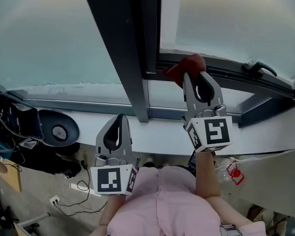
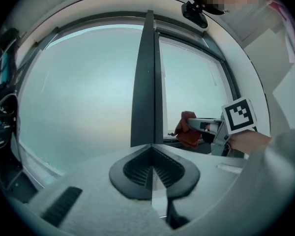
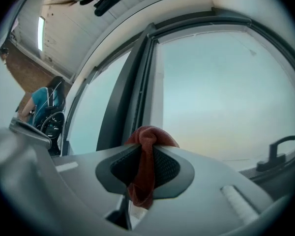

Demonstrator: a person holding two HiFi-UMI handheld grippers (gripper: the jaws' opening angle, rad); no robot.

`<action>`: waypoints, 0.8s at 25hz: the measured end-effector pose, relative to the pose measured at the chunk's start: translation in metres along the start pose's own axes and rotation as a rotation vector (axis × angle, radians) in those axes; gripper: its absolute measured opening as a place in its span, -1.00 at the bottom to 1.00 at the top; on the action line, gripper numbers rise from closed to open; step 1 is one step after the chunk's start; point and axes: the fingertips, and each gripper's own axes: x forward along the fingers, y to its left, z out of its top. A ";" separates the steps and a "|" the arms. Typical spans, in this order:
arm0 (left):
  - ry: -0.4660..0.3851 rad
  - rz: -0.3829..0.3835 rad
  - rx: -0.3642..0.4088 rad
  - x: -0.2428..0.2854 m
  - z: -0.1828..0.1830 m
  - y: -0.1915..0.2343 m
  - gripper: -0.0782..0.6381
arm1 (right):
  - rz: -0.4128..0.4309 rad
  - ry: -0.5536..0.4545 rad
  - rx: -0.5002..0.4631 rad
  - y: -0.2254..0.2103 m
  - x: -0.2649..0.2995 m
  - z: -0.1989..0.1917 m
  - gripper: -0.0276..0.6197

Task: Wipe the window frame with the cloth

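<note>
Grips a red cloth point(image 3: 146, 136) in the right gripper point(image 3: 145, 154), fingers clamped on its middle, with a bunch bulging past the tips and a tail drooping toward 6 o'clock. Sets that bunch at the lower rail of the window frame point(image 1: 226, 76), near 1 o'clock in the head view, just right of the dark mullion point(image 1: 120, 48). Holds the left gripper point(image 1: 119, 118) low over the white sill point(image 1: 162, 137), around 7 o'clock, with fingers pressed together on nothing and aimed at the mullion's foot. Leaves a black handle point(image 1: 258, 68) on the same rail at 2 o'clock, well apart from the cloth. Shows dark gear point(image 1: 19, 119) and a round black thing point(image 1: 59, 131) at 9 o'clock below the sill, plus cables point(image 1: 73, 200) on the floor point(image 1: 44, 186) at 8 o'clock. Hides the right fingertips under the cloth in the head view, so cannot tell whether cloth and rail touch. Cuts the frame off at 12 o'clock. Blurs everything beyond the hazy glass point(image 1: 44, 38).
</note>
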 end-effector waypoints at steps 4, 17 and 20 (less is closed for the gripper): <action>0.004 0.058 0.002 -0.017 -0.001 0.021 -0.79 | 0.075 0.060 0.008 0.042 0.024 -0.021 -0.70; -0.006 0.125 -0.006 -0.036 0.002 0.050 -0.79 | 0.101 0.212 -0.062 0.067 0.058 -0.092 -0.70; -0.009 0.106 -0.009 -0.032 0.002 0.044 -0.79 | 0.112 0.214 -0.073 0.065 0.056 -0.092 -0.70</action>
